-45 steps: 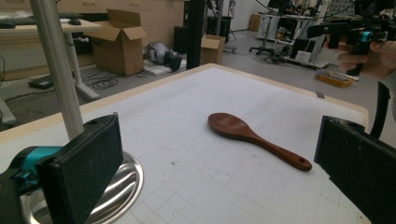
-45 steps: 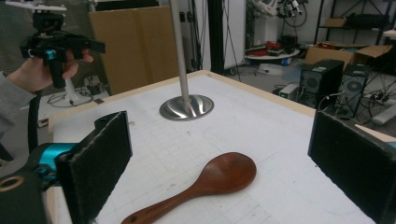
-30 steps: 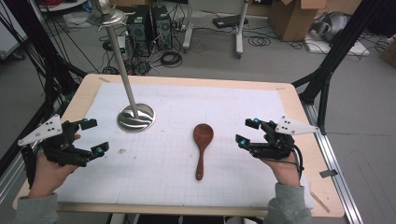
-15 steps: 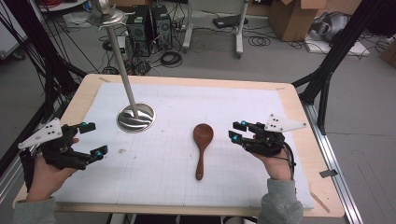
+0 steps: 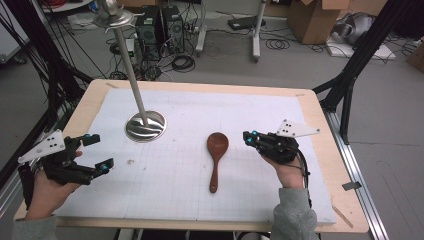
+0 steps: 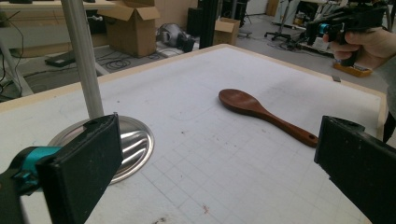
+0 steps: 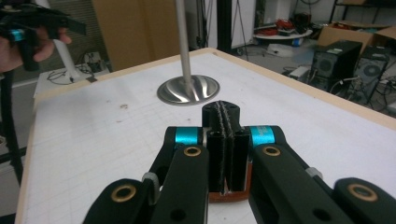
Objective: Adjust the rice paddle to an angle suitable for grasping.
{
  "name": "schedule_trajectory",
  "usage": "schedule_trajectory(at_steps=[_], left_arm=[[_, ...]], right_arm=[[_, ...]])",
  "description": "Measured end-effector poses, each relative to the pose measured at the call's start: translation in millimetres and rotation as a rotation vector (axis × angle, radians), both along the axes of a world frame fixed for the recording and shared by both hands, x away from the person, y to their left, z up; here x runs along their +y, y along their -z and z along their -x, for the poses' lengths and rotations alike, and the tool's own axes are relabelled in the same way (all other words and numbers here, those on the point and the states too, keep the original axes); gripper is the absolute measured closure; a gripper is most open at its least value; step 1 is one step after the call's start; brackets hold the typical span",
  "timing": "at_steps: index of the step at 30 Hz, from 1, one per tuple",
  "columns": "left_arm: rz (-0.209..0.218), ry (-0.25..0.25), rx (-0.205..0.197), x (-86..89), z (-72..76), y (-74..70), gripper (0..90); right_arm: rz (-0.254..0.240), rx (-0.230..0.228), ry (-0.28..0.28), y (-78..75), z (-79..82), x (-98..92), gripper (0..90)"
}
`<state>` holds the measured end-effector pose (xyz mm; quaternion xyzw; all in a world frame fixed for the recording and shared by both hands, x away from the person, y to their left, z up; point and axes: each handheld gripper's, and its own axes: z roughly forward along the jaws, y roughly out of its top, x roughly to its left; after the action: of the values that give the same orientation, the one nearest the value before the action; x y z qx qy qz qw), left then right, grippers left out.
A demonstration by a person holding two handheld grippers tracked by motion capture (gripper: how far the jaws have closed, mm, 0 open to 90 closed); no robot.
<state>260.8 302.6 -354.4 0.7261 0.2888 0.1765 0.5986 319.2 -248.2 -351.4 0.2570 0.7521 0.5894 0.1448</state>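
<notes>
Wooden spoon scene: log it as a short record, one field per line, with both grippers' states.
surface: table under a white gridded mat
wooden spoon: lying flat mid-mat, bowl toward the far side, not held
metal stand: round base on the mat, pole rising from it
left gripper: jaws open, nothing between them
right gripper: jaws just closed, shut on nothing, right of the spoon's bowl

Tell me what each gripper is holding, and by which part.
Nothing is held. The right gripper has its fingers shut on air, the left gripper is open, and the wooden spoon lies untouched between them.
</notes>
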Motion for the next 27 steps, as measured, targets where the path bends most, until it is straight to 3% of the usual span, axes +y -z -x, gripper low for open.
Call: schedule_trajectory(at_steps=[13,24,27], left_arm=[[-0.017,-0.010,0.017,1.5,3.9,4.7,1.7],[-0.027,-0.024,0.032,4.6,8.4,9.4,1.7],[-0.030,-0.022,0.038,4.5,9.0,10.9,1.7]], right_arm=[[0.016,0.024,-0.019,8.3,-13.6,14.7,89.3],[0.066,0.061,-0.036,15.5,-30.3,38.9,89.4],[0.096,0.041,-0.021,16.2,-33.5,47.6,89.7]])
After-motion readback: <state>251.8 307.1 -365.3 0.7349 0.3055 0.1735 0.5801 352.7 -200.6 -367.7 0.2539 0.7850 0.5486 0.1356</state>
